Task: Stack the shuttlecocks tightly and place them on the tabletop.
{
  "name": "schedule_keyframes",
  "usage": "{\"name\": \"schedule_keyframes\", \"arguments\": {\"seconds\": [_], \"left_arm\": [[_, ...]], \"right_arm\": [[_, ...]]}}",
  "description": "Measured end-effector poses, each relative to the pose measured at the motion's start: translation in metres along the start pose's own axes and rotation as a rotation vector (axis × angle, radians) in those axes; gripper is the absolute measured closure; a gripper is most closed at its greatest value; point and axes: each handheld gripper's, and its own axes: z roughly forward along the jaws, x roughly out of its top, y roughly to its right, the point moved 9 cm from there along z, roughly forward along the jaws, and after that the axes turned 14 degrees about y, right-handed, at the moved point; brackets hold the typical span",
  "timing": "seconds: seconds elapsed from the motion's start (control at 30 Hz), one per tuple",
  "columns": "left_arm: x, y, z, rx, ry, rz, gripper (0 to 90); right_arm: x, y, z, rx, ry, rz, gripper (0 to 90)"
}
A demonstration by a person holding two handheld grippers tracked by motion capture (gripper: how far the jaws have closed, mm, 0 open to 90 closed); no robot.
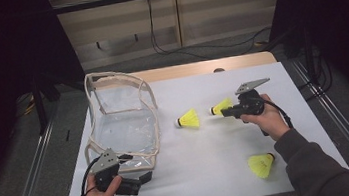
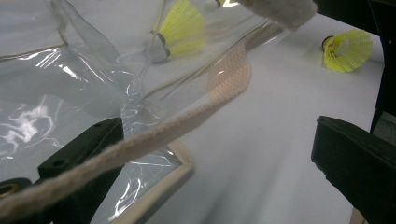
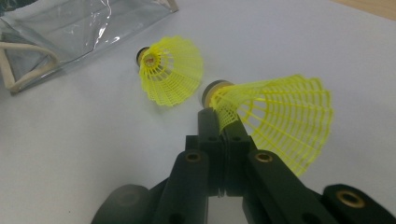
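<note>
A yellow shuttlecock point(image 1: 221, 106) point(image 3: 275, 116) hangs just above the white table cover point(image 1: 212, 174), my right gripper point(image 1: 224, 112) point(image 3: 223, 122) shut on the edge of its mesh skirt near the cork. A second shuttlecock point(image 1: 189, 120) point(image 3: 173, 70) point(image 2: 180, 30) lies on its side just left of it. A third point(image 1: 261, 164) point(image 2: 348, 49) rests near the front right. The clear plastic bag point(image 1: 122, 119) point(image 2: 60, 88) with cream trim stands open at the left. My left gripper point(image 1: 144, 178) point(image 2: 210, 186) is open at the bag's front corner, and a cream strap point(image 2: 154, 137) runs across its left jaw.
The white cover ends at the front edge near my left hand. Bare wood point(image 1: 199, 68) shows behind it. Metal rails point(image 1: 34, 165) run along both sides of the table. Black cables point(image 1: 196, 49) lie on the floor beyond.
</note>
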Motion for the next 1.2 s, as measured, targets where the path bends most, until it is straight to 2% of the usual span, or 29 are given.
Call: {"name": "schedule_keyframes", "arguments": {"seconds": [1.2], "left_arm": [[0.001,0.0,-0.001,0.0,-0.003,0.006,3.1]], "right_arm": [[0.013,-0.011,0.013,0.021,0.001,-0.014,89.4]]}}
